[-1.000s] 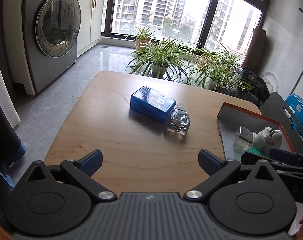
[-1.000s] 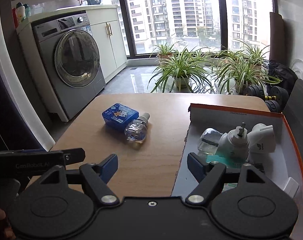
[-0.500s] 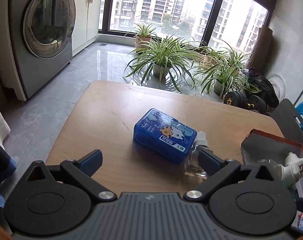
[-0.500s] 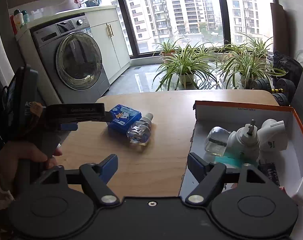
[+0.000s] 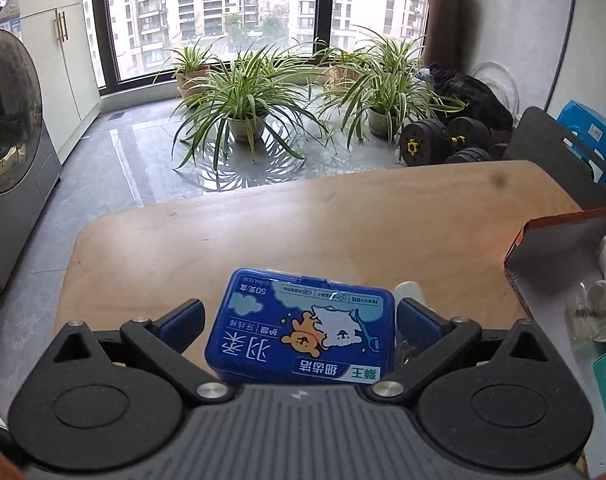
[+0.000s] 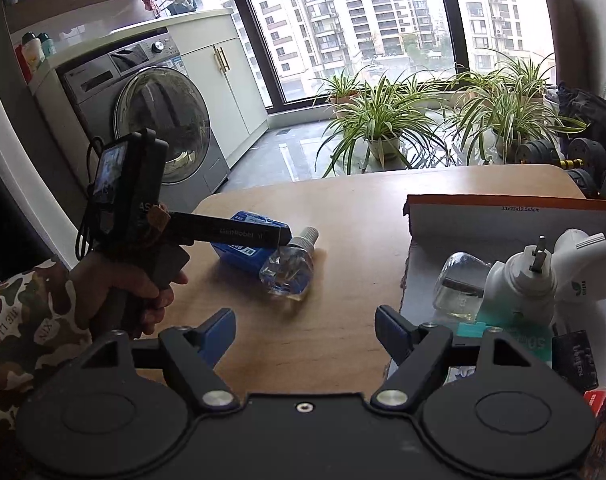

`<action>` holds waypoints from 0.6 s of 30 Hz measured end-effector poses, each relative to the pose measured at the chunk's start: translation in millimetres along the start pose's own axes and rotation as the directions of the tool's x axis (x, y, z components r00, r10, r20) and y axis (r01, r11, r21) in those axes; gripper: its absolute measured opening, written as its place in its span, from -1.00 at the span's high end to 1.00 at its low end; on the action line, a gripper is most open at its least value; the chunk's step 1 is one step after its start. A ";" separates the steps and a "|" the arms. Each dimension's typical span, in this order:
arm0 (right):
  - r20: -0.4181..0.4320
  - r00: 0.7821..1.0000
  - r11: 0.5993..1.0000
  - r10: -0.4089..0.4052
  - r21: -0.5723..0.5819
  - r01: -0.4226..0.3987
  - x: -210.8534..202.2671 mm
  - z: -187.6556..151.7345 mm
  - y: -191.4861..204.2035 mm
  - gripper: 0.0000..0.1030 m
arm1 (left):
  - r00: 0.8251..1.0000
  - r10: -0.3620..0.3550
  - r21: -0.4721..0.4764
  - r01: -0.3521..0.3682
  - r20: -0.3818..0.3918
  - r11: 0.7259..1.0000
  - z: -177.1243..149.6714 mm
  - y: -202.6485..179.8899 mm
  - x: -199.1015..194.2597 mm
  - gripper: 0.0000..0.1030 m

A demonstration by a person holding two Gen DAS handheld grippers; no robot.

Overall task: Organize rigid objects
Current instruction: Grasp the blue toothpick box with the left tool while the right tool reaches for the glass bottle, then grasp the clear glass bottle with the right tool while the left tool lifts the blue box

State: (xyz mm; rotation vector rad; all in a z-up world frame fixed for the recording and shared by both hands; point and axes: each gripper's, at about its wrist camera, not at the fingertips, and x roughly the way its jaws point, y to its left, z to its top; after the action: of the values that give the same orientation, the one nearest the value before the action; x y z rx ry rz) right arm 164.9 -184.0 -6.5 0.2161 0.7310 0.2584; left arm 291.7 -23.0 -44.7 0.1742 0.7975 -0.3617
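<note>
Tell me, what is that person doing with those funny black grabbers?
They are tidying things into a box. The left gripper is open around the blue case on the wooden table, not squeezing it yet. A small clear bottle lies right beside the case. The right gripper waits open and empty. The orange-edged box already holds white plug-in gadgets.

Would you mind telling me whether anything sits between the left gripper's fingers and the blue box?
Nothing visible does: the blue box already lies between the open fingers of the left gripper. The clear bottle beside it crowds the right finger.
</note>
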 end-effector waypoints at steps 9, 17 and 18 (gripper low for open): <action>-0.022 0.999 1.000 -0.029 -0.011 0.028 24.8 6.9 4.2 -0.76 | 0.999 0.042 -0.056 -0.041 0.016 0.998 -14.5 16.1 2.2 -0.84; -0.115 0.991 0.998 -0.063 0.008 0.064 89.2 25.7 23.7 -0.75 | 0.987 0.150 -0.201 -0.135 0.061 0.970 -22.4 28.2 -41.6 -0.84; -0.120 0.991 0.998 -0.067 0.007 0.068 97.8 27.8 26.7 -0.75 | 0.985 0.164 -0.209 -0.148 0.061 0.967 -25.0 29.7 -48.4 -0.84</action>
State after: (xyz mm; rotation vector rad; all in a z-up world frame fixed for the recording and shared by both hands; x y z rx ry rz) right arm 249.6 -131.6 -40.3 0.1876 0.8574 0.2039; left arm 255.3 23.7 -26.3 0.0304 0.7335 -0.1350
